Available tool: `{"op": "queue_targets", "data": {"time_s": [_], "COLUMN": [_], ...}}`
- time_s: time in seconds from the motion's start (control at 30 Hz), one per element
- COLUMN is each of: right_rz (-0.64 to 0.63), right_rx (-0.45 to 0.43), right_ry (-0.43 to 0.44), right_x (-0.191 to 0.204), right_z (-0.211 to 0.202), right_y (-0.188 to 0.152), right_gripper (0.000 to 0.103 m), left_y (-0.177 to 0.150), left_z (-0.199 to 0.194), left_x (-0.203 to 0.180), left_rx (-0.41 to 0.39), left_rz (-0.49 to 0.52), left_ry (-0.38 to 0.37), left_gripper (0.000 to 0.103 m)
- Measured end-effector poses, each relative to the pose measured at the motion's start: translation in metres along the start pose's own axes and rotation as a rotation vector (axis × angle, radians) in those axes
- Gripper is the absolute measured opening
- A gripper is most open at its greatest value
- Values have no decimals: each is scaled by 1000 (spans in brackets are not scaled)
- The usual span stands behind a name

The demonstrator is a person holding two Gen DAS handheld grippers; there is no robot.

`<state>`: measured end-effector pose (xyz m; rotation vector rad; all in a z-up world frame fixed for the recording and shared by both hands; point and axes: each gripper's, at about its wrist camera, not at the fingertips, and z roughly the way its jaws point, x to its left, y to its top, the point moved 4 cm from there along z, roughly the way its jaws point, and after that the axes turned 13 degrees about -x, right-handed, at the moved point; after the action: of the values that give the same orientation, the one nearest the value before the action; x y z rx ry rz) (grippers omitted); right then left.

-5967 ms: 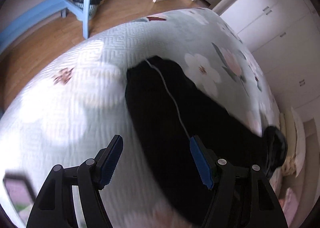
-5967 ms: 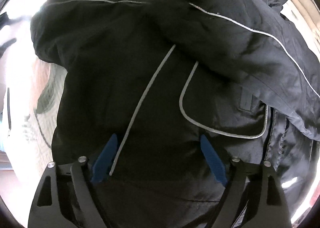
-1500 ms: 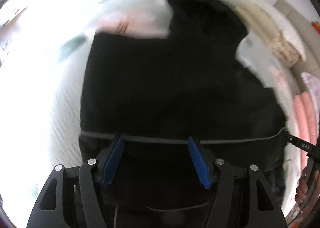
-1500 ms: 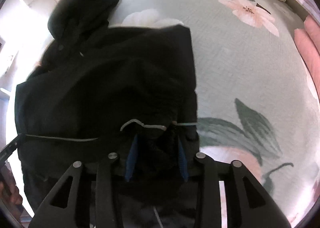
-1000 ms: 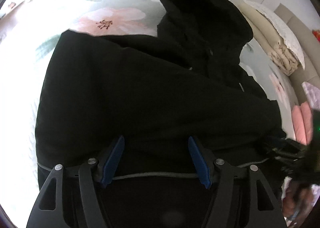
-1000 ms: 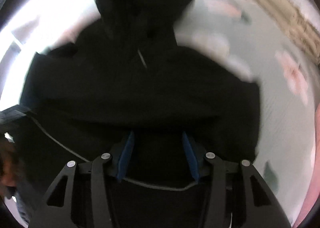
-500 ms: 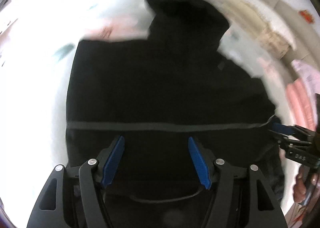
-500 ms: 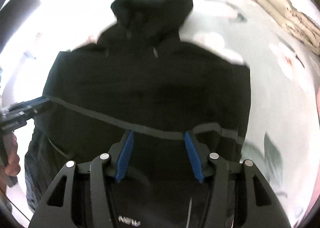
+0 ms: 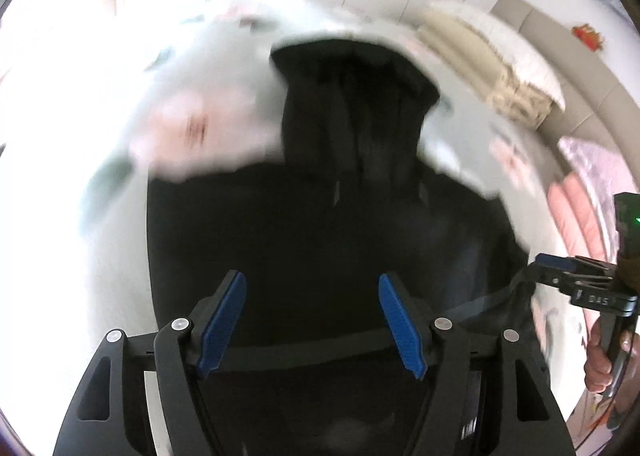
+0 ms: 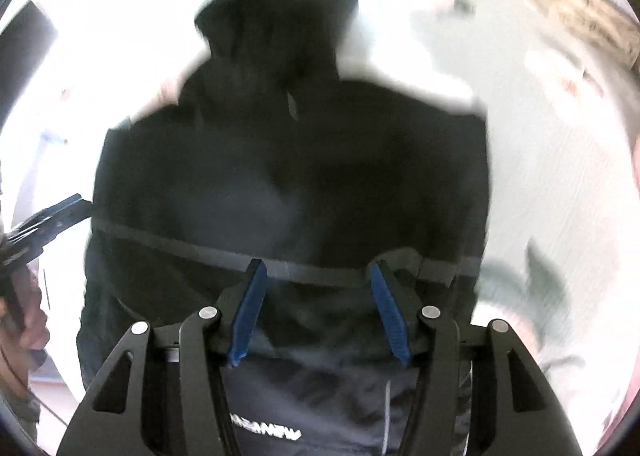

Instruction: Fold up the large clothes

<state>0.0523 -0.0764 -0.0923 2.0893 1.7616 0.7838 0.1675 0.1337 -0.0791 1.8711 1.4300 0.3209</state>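
A: Two grippers hang over one large black hooded jacket (image 9: 320, 223) of thin, slick-looking fabric, spread on the bed's pale green flowered quilt (image 9: 192, 87) with its hood (image 10: 276, 27) pointing away from the cameras.

B: How would it handle?

A: Soft and limp, I'd judge, probably light for its size and a bit slippery. It should drape wherever it's lifted, so two corners need taking together. The grey-piped edge (image 10: 200, 252) across the near part looks like the firmest place to pinch.

B: And the jaws?

A: Left gripper (image 9: 312, 316) has its blue pads (image 9: 224, 320) standing wide, dark cloth showing behind them but nothing pinched. Right gripper (image 10: 316, 308) is opening; its pads (image 10: 248, 308) stand apart with the piped edge seen between them, not pressed.

B: Pose?

A: Both point steeply down at the near half of the jacket, side by side, each held in a hand (image 9: 600, 360) at the edge of the other's view. Both views are blurred.
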Motion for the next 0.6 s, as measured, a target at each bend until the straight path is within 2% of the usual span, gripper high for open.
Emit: {"op": "queue_targets", "data": {"time_s": [0.1,0.17,0.23,0.3,0.4,0.6], "right_rz": [23,48,95,175,247,283], "right_rx": [-101,-152,-193,-215,-221,-185], "right_ry": [-13,-34,-40,-11,21,27], "right_x": [-5,-9,-13,-16,-28,-40], "right_z": [3,20,42,73,108,167], "right_y": [54,92,120,152,178,209], "right_gripper": [59,59,59,59,59,59], "left_y": [52,83,106,125,141,151], "left_z": [36,69,99,127,160,228], "left_x": [5,12,18,29,37,45], "left_rx": [-48,-58,-53,-55,-45,5], "left_rz": [19,-14,-71,-108,-132,-155], "left_ry": [45,76,55,35,12,-9], "left_gripper": [70,70,70,70,70,70]}}
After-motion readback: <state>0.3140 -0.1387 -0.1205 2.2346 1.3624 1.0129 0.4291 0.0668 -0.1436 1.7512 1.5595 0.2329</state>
